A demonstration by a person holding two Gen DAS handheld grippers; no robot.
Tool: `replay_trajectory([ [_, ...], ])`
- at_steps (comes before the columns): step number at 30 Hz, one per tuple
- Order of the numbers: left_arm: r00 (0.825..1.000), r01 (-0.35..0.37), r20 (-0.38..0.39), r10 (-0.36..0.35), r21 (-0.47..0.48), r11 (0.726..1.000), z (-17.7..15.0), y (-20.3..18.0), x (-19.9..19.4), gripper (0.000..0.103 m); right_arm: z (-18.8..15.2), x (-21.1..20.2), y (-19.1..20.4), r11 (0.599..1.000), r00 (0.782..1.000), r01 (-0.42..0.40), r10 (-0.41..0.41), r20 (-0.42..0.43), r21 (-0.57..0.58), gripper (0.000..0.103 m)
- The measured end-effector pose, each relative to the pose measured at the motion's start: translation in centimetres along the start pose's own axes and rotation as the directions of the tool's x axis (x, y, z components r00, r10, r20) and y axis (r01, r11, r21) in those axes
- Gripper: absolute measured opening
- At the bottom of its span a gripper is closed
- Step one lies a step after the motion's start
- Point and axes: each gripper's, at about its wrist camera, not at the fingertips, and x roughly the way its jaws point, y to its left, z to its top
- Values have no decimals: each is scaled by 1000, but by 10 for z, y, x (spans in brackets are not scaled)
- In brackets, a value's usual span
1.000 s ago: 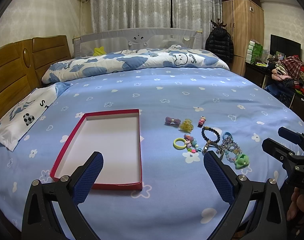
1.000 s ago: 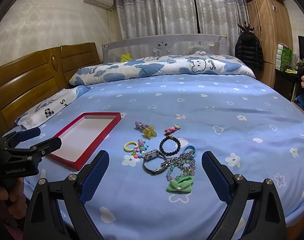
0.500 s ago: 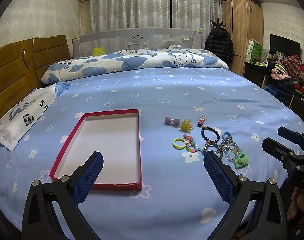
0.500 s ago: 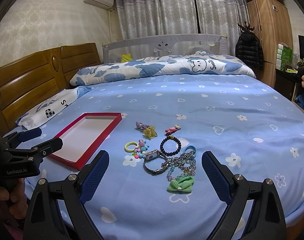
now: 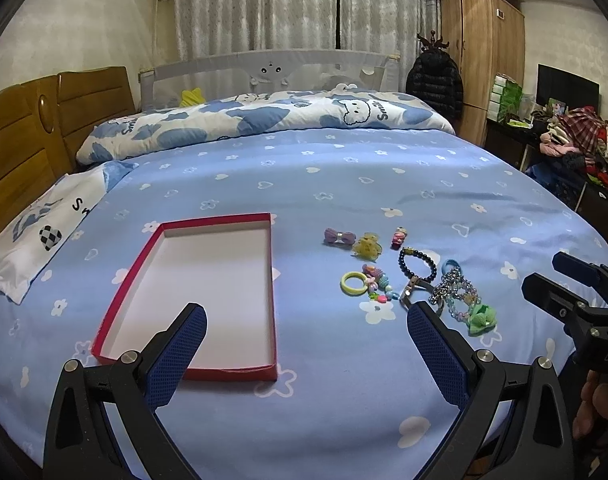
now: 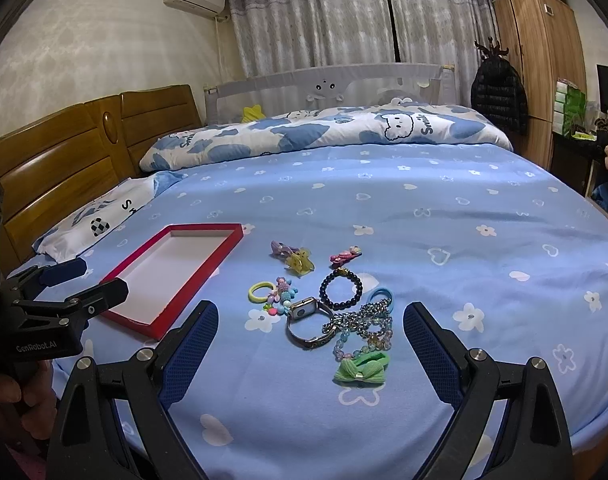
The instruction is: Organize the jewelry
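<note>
A shallow red box [image 5: 208,280] with a white inside lies empty on the blue bedspread; it also shows in the right wrist view [image 6: 172,272]. To its right lies a cluster of jewelry: a green bow clip [image 6: 361,368], a watch [image 6: 305,316], a black bead bracelet [image 6: 341,284], a silver chain [image 6: 363,322], a yellow ring [image 6: 261,292], a purple bow [image 5: 339,237]. My left gripper [image 5: 305,348] is open and empty above the box's near right corner. My right gripper [image 6: 309,344] is open and empty, just short of the cluster.
A pillow [image 5: 44,232] lies at the left by the wooden headboard [image 5: 20,148]. A folded quilt [image 5: 264,116] lies across the far side of the bed. A wardrobe [image 5: 479,52] and cluttered furniture [image 5: 571,140] stand at the right.
Both views have shifted very slightly. Nothing on the bed has moved and both grippers stay open.
</note>
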Motion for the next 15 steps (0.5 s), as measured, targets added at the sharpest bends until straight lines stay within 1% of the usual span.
replay_trajectory([
  [6, 999, 24, -35, -25, -18, 1000, 4, 4, 13, 101, -1, 10, -8, 1000, 1000, -3, 4, -31, 28, 95],
  [9, 997, 43, -59, -45, -24, 999, 8, 5, 22, 101, -2, 17, -20, 999, 999, -2, 4, -52, 42, 95],
  [11, 995, 55, -79, -57, -26, 998, 13, 4, 30, 98, -2, 23, -25, 998, 997, -6, 10, -72, 55, 94],
  [15, 991, 65, -112, -68, -25, 998, 22, 4, 50, 93, -1, 36, -33, 997, 994, -9, 17, -107, 76, 87],
])
